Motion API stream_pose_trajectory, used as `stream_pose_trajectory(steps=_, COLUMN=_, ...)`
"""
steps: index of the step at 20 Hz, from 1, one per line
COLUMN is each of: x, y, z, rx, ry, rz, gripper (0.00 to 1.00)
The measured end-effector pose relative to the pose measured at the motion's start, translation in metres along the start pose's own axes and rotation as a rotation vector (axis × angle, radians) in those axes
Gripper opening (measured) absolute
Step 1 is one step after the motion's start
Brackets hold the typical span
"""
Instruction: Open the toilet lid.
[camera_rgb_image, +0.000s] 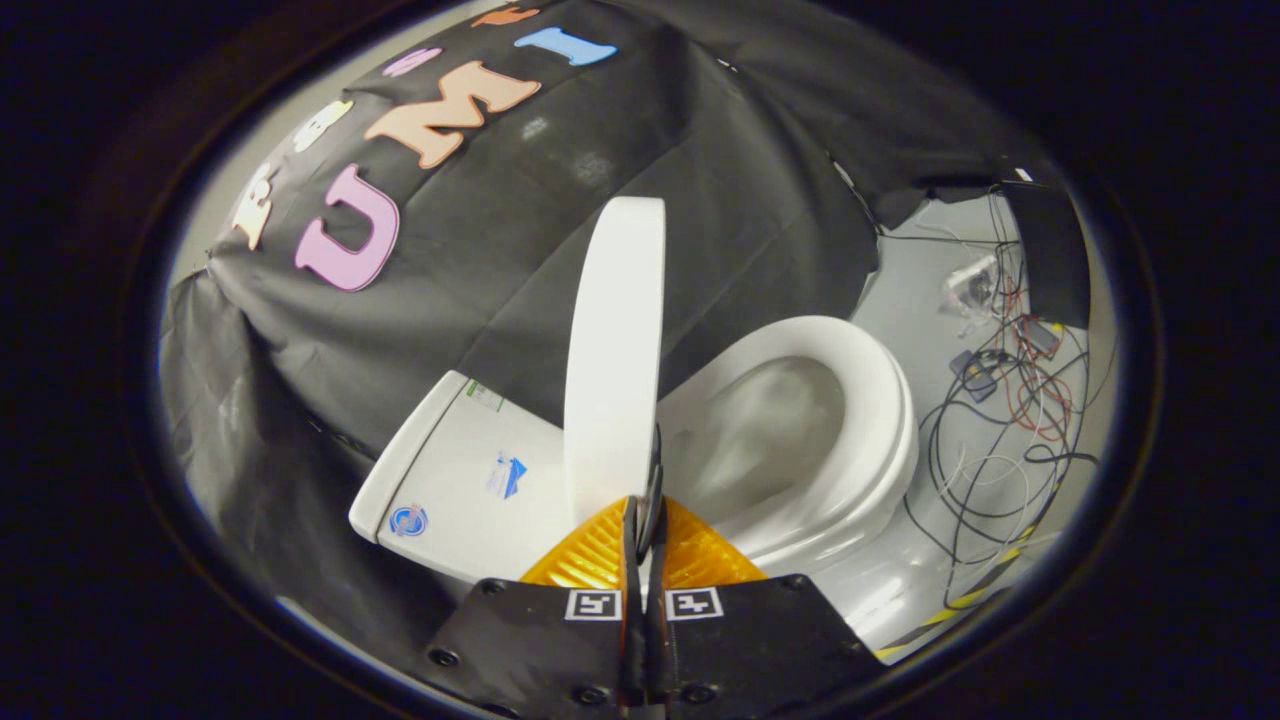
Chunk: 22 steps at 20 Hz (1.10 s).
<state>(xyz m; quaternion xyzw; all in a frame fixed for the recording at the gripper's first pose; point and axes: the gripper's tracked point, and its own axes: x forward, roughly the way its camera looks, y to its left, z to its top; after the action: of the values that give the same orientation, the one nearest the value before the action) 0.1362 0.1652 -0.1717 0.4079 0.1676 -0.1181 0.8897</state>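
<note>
While raised close to upright and seen edge-on, toilet lid (612, 350) caught between the fingers of the tool (645, 520), which look pressed together on its lower rim, one finger to each side of the thin edge. Going from left to right: black cloth wall (300, 400) draped behind and beside the fixture; then the white cistern (460, 470) with its small stickers, lying just left of the lid and beyond the left finger; then the lid itself, rising from the fingertips; then the seat (880, 400) and open bowl (770, 430) to the lid's right; last, a tangle of cables (1000, 430) strewn over the pale floor (900, 290) well apart from the toilet.

Pinched at the rim rather than the face, most likely because the free edge gives the only purchase a narrow two-finger grip can take, and because lifting from there swings the lid about its hinge near the cistern. Held between bowl and cistern, tilted a little toward the cistern side, so probably late in the swing, with a short way left before the lid can lean back and rest. Bowl fully uncovered already, seat down and untouched.

Lid plain white, smooth and glossy, a long rounded oval narrowing at the top, thin in profile, with no visible marks or stickers. Likely light but slippery under the fingers; release before it leans back could let it drop shut.
</note>
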Motion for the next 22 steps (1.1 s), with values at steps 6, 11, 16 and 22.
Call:
stream_pose_trajectory(steps=6, x=-0.004, y=0.02, z=0.005, rx=-0.031, ry=-0.01, rz=-0.002, gripper=0.02)
stream_pose_trajectory(steps=11, x=-0.006, y=0.036, z=0.007, rx=-0.098, ry=-0.02, rz=-0.01, gripper=0.02)
stream_pose_trajectory(steps=16, x=-0.008, y=0.055, z=0.008, rx=-0.236, ry=-0.019, rz=-0.045, gripper=0.02)
stream_pose_trajectory(steps=22, x=-0.008, y=0.073, z=0.008, rx=-0.36, ry=-0.015, rz=-0.079, gripper=0.02)
